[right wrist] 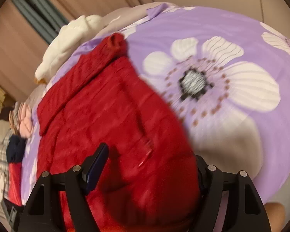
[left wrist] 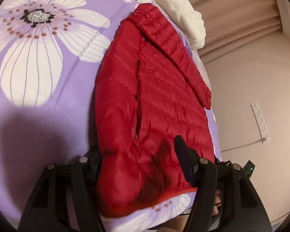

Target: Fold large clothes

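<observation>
A red quilted down jacket (left wrist: 150, 100) lies on the purple flowered bedsheet (left wrist: 48, 77), with one sleeve folded across its body. My left gripper (left wrist: 137, 166) is wide open, with the jacket's near edge between its fingers; the left finger is partly hidden under the fabric. In the right wrist view the jacket (right wrist: 106, 116) fills the lower left. My right gripper (right wrist: 148, 174) is also wide open around a thick fold of the jacket, its right finger hidden behind the fabric. The right view is motion-blurred.
A white fluffy garment (left wrist: 183, 13) lies at the bed's far edge beside the jacket. A pile of other clothes (right wrist: 19, 135) sits off the bed's left side. A beige curtain (left wrist: 232, 9) and a white power strip (left wrist: 260, 121) are beyond the bed.
</observation>
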{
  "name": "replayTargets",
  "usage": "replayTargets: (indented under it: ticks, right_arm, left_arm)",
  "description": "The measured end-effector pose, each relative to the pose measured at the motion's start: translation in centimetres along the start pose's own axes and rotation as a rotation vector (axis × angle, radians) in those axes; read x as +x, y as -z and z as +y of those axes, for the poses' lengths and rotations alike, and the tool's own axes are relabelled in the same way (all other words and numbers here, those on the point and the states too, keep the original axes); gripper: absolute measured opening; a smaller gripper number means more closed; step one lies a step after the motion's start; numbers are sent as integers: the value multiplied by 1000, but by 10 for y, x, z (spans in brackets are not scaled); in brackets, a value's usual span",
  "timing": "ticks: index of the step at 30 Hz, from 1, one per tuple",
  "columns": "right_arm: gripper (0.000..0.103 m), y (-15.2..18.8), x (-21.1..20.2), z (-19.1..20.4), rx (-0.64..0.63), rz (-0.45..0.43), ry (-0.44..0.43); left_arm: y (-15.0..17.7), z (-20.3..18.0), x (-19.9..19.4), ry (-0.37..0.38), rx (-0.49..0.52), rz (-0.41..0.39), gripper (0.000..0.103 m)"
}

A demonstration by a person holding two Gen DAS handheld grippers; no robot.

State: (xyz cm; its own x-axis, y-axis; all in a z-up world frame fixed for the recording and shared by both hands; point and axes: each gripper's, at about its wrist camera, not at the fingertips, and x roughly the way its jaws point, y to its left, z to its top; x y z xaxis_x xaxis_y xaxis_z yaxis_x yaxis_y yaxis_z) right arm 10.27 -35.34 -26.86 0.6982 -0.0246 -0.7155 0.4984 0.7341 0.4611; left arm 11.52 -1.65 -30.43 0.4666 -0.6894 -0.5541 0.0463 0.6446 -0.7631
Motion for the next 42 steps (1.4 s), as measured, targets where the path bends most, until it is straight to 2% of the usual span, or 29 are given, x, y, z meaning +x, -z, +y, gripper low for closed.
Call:
replayTargets:
  ticks: [3, 4, 6, 8, 13, 19, 21, 23, 26, 27, 30, 33, 37, 42]
  right_arm:
    - [80, 4, 2, 8, 3, 11, -51]
    - [80, 5, 3, 11, 2, 3, -38]
    - [80, 4, 8, 12, -5, 6, -15]
    - [80, 2, 8, 11, -4, 8, -21]
    - [80, 10, -2, -2, 58, 12, -73]
    - [80, 27, -11, 0, 149, 24, -131]
    - [80, 35, -4, 7, 173, 90, -209]
    - [80, 39, -1, 13, 187, 96, -236]
    - [79, 35, 5, 18, 157, 2, -150]
    - [78, 32, 8, 20, 137, -4, -133]
    - [68, 27, 11, 30, 38, -47, -33]
    - [58, 28, 16, 34, -32, -85, 22]
    - [47, 33, 15, 33, -113, -128, 69]
    - [42, 34, 14, 33, -150, -137, 94]
  left_arm:
    - [15, 5, 9, 201, -139, 78, 68]
    - [15, 4, 10, 203, -148, 73, 68]
    - [17, -1, 11, 145, -126, 16, 67]
    - [13, -6, 14, 118, -117, -3, 66]
    - [4, -15, 28, -26, -29, -53, 44]
    - [-1, -9, 37, -49, -14, -83, 38]
    - [-3, -8, 40, -46, -26, -84, 38]
    - [-4, -7, 40, -41, -33, -78, 37]
    - [-7, -6, 41, -39, -46, -71, 36]
    - [-6, -7, 41, -42, -44, -71, 34]
    - [-5, -8, 40, -62, -16, -83, 30]
    - [-4, -6, 41, -67, -35, -98, 27]
    - [-2, -6, 40, -87, -33, -121, 21]
    - [1, -13, 40, -142, 2, -144, 19]
